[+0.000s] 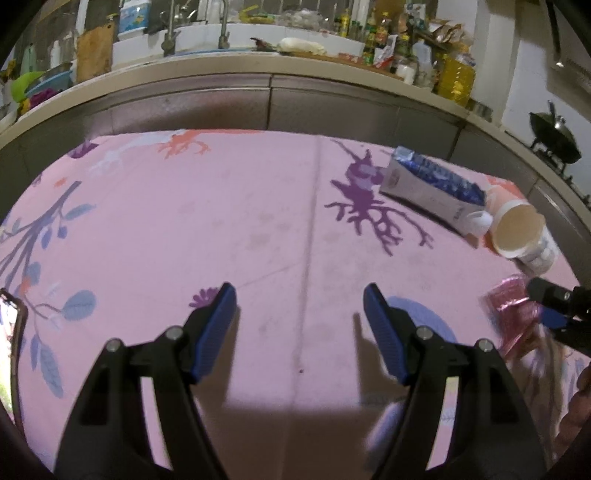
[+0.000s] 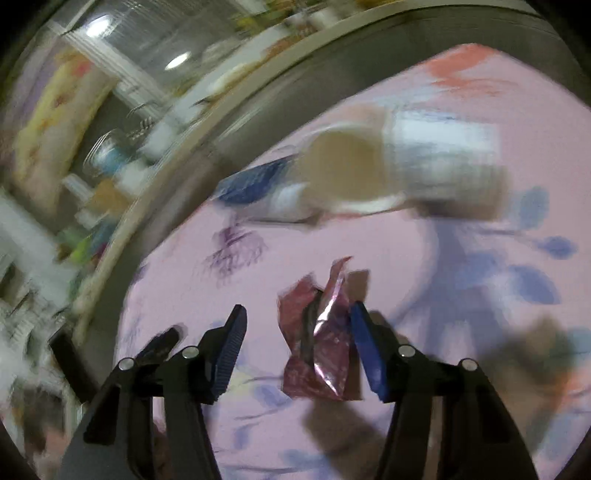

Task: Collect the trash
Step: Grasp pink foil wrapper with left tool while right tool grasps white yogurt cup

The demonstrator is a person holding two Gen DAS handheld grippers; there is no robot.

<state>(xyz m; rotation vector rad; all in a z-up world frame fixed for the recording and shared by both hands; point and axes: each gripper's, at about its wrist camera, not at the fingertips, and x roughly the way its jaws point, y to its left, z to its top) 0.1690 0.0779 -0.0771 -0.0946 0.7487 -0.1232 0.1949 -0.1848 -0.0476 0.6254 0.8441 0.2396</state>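
Between the right gripper's (image 2: 297, 334) parted jaws a crumpled pink wrapper (image 2: 325, 339) is seen, hard against one finger, not yet pinched, long axis along the fingers; the left gripper (image 1: 299, 325) is held wide and empty over the mat (image 1: 221, 221), farther off.

place: home kitchen | signs: sink taps (image 1: 223, 27), oil bottles (image 1: 456, 75), wok (image 1: 554, 134)

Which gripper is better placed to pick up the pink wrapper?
The right gripper: the pink wrapper already sits between its open fingers, against one pad. The left gripper hangs open over bare mat.
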